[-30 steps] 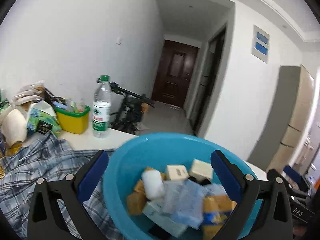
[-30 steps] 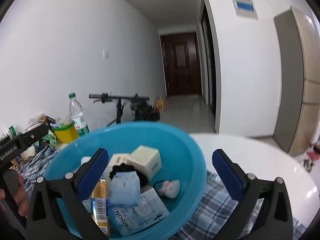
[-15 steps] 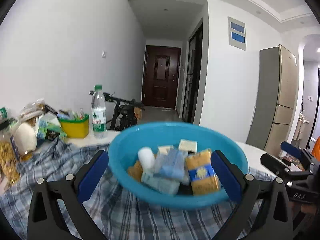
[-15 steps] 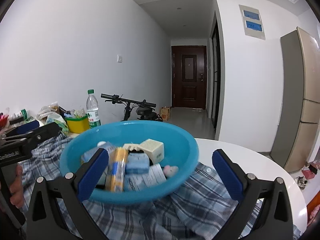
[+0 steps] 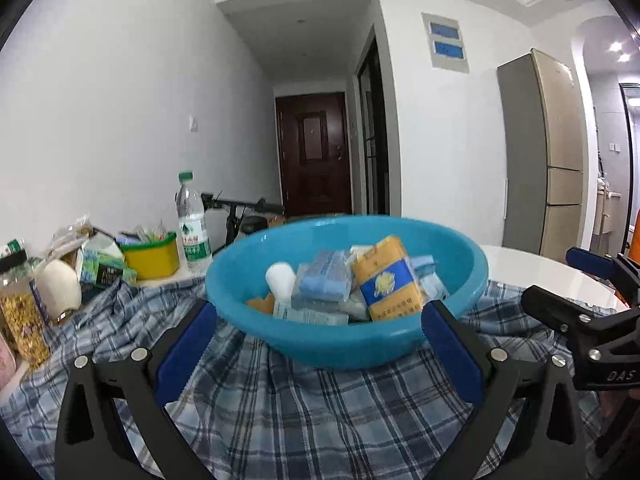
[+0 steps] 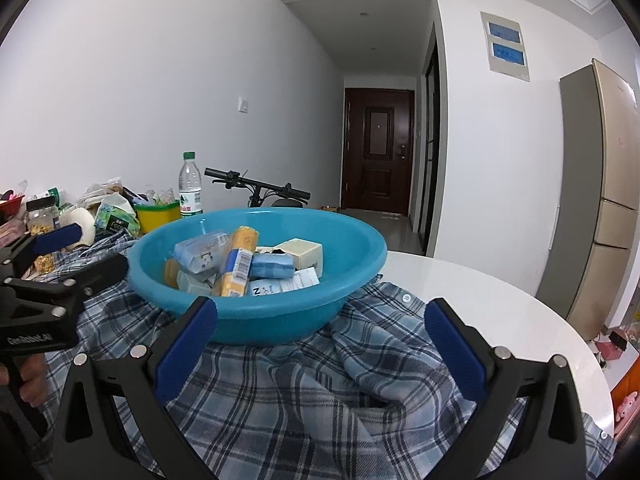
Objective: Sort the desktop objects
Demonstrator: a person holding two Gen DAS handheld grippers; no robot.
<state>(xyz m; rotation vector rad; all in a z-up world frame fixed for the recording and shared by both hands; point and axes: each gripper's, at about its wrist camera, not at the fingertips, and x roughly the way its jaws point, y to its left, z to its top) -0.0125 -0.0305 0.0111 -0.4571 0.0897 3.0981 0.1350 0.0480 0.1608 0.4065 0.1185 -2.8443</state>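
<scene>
A blue plastic basin (image 5: pixel 344 340) (image 6: pixel 256 316) sits on a blue plaid shirt (image 5: pixel 312 412) (image 6: pixel 320 392) on the white round table (image 6: pixel 492 300). It holds several small items: a yellow pack (image 5: pixel 386 280) (image 6: pixel 236 264), blue tissue packs (image 5: pixel 322 280) (image 6: pixel 272 268), a white bottle (image 5: pixel 280 278) and a cream box (image 6: pixel 302 250). My left gripper (image 5: pixel 318 340) is open and empty, just in front of the basin. My right gripper (image 6: pixel 320 340) is open and empty, also just short of the basin, and shows at the right edge of the left wrist view (image 5: pixel 576 296).
At the table's far left stand a yellow tub (image 5: pixel 151 256) (image 6: pixel 157 214), a water bottle (image 5: pixel 192 228) (image 6: pixel 189 190), a white round object (image 5: pixel 58 292), a jar (image 5: pixel 20 320) and snack packs. A bicycle (image 6: pixel 260 190) stands behind the table. A fridge (image 6: pixel 600 200) stands right.
Both grippers have pulled back and levelled out from over the basin; the basin now sits farther away, resting on the shirt. Both stay open.
</scene>
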